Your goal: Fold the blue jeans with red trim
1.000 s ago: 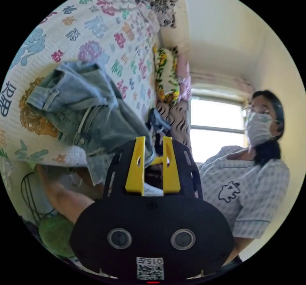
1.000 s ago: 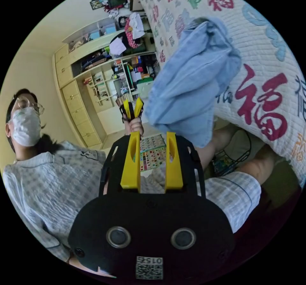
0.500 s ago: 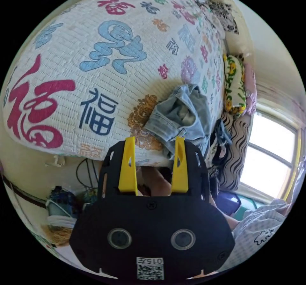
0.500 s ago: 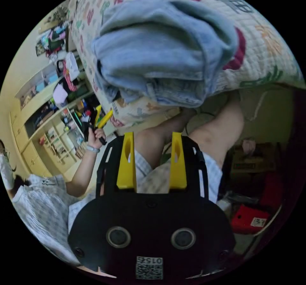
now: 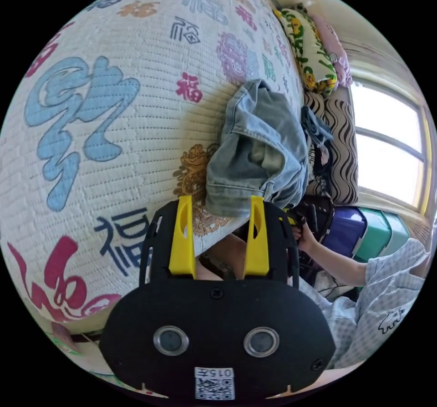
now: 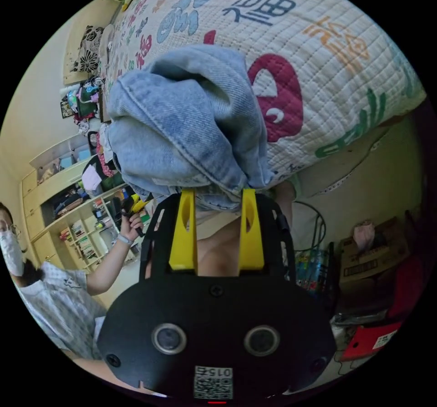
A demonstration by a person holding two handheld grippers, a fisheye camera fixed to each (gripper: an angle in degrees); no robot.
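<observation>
I see both tongs, left (image 5: 220,206) and right (image 6: 213,200), open near the crumpled jeans (image 5: 257,152) on the bed's quilt (image 5: 114,106)

We see the jeans (image 5: 257,152) as soft, faded denim cloth with stitched seams. The bedspread (image 5: 114,106) beneath them is matt, quilted cloth, ribbed with fine stitching. The left hand-held gripper (image 5: 220,236) and the right hand-held gripper (image 6: 216,231) show smooth yellow plastic jaws on matt black plastic bodies.
</observation>
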